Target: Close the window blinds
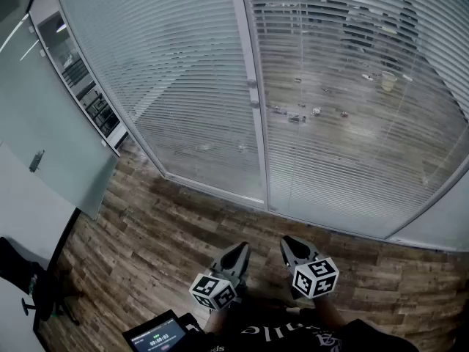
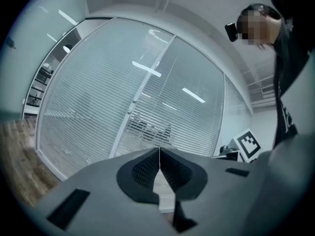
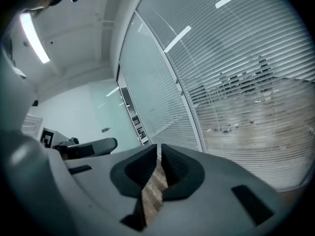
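We stand facing a glass wall with blinds (image 1: 352,108) behind both panes, well apart from us across a strip of wooden floor (image 1: 168,226). On the right pane the slats lie flat enough that we see a room through them; on the left pane (image 1: 168,86) they look whiter and more nearly turned shut. So the right side is where the work seems to lie.

The left gripper (image 1: 238,249) hangs low near our body, its jaws together at the tips with nothing between them. The right gripper (image 1: 289,242) sits just beside it, jaws likewise drawn shut and empty.

We judge the slats thin, light and easily bent, so we should not pinch or push them. They also seem to sit behind the glass, out of reach. The likely hold is one of the small fittings (image 1: 253,84) on the post (image 1: 256,145) between the panes. They are probably stiff, smooth knobs needing a firm, square pinch, though we cannot tell whether they work the blinds.

As for containers, the shelves (image 1: 91,97) at the far left hold things too small to name, and a pale tub (image 1: 388,81) stands beyond the glass, contents unseen
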A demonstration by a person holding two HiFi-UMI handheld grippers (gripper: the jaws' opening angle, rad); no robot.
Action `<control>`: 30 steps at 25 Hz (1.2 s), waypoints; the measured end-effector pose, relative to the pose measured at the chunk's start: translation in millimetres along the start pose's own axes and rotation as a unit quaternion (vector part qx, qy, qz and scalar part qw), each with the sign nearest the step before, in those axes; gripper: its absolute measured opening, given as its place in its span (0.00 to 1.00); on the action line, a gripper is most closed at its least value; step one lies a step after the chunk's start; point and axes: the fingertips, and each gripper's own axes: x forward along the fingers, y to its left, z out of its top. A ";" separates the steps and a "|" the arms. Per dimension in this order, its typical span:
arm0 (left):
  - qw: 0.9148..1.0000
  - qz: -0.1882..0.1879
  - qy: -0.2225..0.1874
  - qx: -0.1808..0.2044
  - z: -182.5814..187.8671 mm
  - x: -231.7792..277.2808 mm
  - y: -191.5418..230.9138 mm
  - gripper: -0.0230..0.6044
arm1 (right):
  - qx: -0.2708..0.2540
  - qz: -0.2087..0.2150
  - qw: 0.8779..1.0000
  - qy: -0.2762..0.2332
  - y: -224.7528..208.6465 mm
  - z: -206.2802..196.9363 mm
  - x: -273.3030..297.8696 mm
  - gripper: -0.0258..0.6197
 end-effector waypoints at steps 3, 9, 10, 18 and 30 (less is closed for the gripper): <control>0.999 -0.020 0.001 0.026 32.2 -5.5 59.3 0.05 | 0.011 -0.023 0.999 -0.025 21.6 16.6 58.3 0.09; 0.997 -0.060 0.032 0.043 59.9 -12.5 152.8 0.05 | 0.019 -0.081 0.995 -0.046 37.0 23.6 138.3 0.09; 0.996 -0.064 0.034 0.045 64.3 -13.6 165.5 0.05 | 0.020 -0.089 0.995 -0.044 39.4 21.3 146.7 0.09; 0.996 -0.079 0.028 0.024 89.2 16.0 245.1 0.05 | 0.011 -0.124 0.992 -0.020 42.9 25.6 207.9 0.09; 0.986 -0.164 0.039 0.001 115.7 116.1 296.9 0.05 | -0.088 -0.187 0.974 -0.088 -31.6 152.6 320.8 0.09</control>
